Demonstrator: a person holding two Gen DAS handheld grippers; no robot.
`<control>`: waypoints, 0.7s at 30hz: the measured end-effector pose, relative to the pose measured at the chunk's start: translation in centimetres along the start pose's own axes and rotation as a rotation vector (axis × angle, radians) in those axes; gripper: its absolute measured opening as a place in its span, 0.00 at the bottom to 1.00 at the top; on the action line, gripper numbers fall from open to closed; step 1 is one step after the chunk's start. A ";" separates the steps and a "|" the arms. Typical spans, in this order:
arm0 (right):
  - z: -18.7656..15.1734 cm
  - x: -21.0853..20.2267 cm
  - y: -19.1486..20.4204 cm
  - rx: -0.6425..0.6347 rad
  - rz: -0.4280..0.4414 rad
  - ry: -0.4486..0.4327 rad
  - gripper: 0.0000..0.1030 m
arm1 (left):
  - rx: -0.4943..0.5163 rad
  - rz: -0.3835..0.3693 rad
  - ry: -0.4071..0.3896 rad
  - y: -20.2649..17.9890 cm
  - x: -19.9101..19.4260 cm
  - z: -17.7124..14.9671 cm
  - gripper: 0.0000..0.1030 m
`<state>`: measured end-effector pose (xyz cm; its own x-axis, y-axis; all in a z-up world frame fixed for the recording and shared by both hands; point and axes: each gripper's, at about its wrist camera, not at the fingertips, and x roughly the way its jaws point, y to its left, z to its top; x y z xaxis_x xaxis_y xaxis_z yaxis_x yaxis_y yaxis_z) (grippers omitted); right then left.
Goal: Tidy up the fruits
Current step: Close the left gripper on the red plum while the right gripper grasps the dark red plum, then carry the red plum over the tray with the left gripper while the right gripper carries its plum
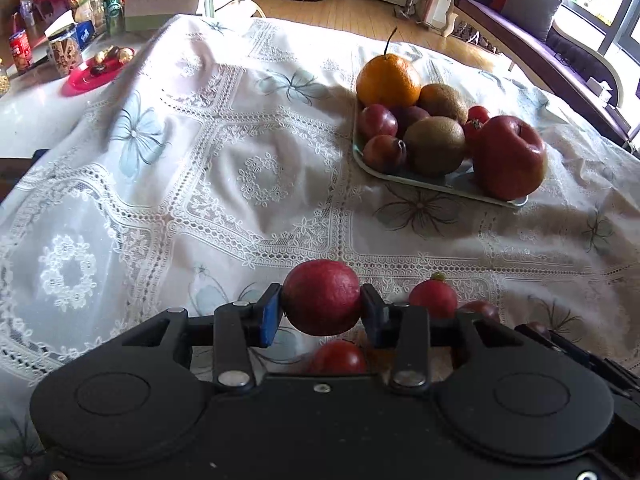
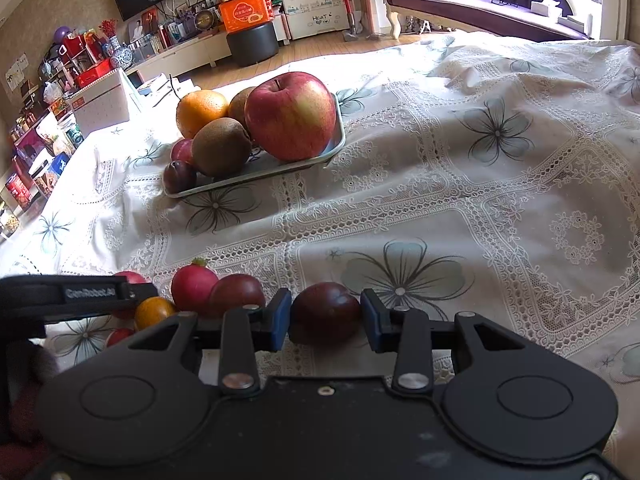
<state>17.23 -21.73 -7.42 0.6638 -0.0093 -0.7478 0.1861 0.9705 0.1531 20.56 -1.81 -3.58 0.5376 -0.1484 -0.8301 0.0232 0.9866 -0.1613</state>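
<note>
Round dark-red fruit (image 1: 321, 297) pinched between left gripper (image 1: 321, 312) fingers, lifted near side of pale rectangular fruit tray (image 1: 420, 184); purple plum (image 2: 325, 312) clamped between right gripper (image 2: 325, 316) fingers, also short of tray.

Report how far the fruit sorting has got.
Done: the tray already holds an orange, two kiwis, a big apple and several plums. In hand: the left gripper is shut on a red fruit, and the right gripper has its jaws around a dark plum. Left: a radish, another plum and a small yellow fruit lie loose on the tablecloth.
</note>
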 end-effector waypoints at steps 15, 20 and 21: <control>0.0 0.0 0.2 -0.013 -0.010 -0.001 0.38 | 0.070 0.019 -0.026 1.1 -8.4 -8.0 0.48; -0.1 -0.2 0.0 -0.004 -0.005 -0.015 0.38 | 0.065 0.025 -0.011 1.4 -9.1 -10.9 0.48; -0.2 -0.4 0.0 0.000 -0.004 -0.023 0.38 | 0.058 0.022 -0.010 1.6 -9.3 -11.3 0.48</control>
<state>16.86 -21.73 -7.26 0.6794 -0.0191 -0.7335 0.1891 0.9705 0.1498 6.11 0.40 -2.19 0.5467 -0.1266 -0.8277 0.0606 0.9919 -0.1117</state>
